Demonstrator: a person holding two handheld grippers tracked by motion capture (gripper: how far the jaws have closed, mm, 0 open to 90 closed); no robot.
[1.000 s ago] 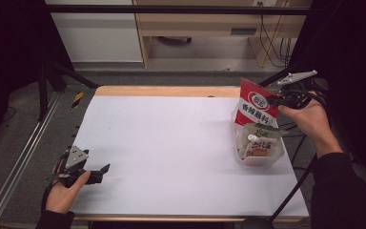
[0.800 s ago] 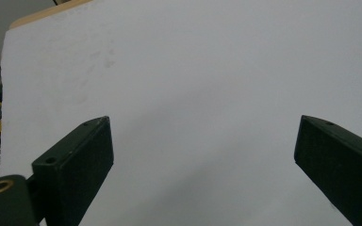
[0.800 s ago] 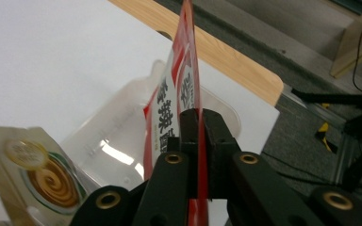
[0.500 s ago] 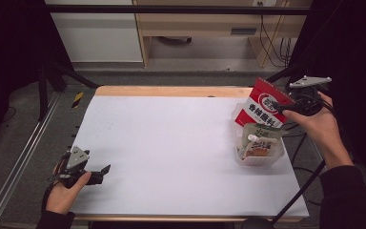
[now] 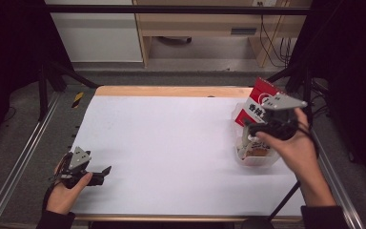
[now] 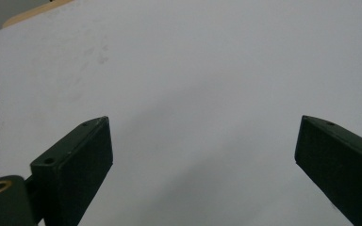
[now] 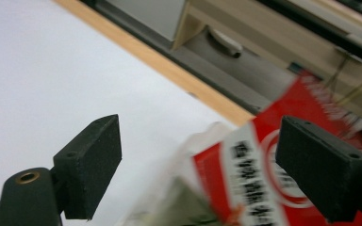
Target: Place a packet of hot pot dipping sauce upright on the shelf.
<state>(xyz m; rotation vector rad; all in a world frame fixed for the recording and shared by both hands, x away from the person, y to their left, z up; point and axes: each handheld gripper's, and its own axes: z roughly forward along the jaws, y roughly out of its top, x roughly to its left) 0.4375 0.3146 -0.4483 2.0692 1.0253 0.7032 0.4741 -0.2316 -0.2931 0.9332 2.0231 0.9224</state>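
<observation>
Right gripper [image 5: 248, 136] held over the clear plastic tub [image 5: 257, 155] at the right side of the white table [image 5: 171, 143], jaws wide apart after just having been opening, nothing pinched between them. In the right gripper view, black pads [image 7: 94, 165] spread far to either side, with the red-and-white packet [image 7: 264, 183] blurred behind and between them, not pressed by either. In the high view, same packet [image 5: 257, 102] leaning tilted at the far rim of the tub, upper end pointing away toward the table's wooden back edge [image 5: 171, 90], lower end inside or against the tub; cannot tell which. Some smaller wrapped contents lying in the tub, too small to name.

Left gripper [image 5: 106, 171] lying low at the near left corner of the table, cradled in the left hand [image 5: 66, 191], well apart from the tub. Jaws wide, only bare white tabletop [image 6: 193, 94] between them.
</observation>
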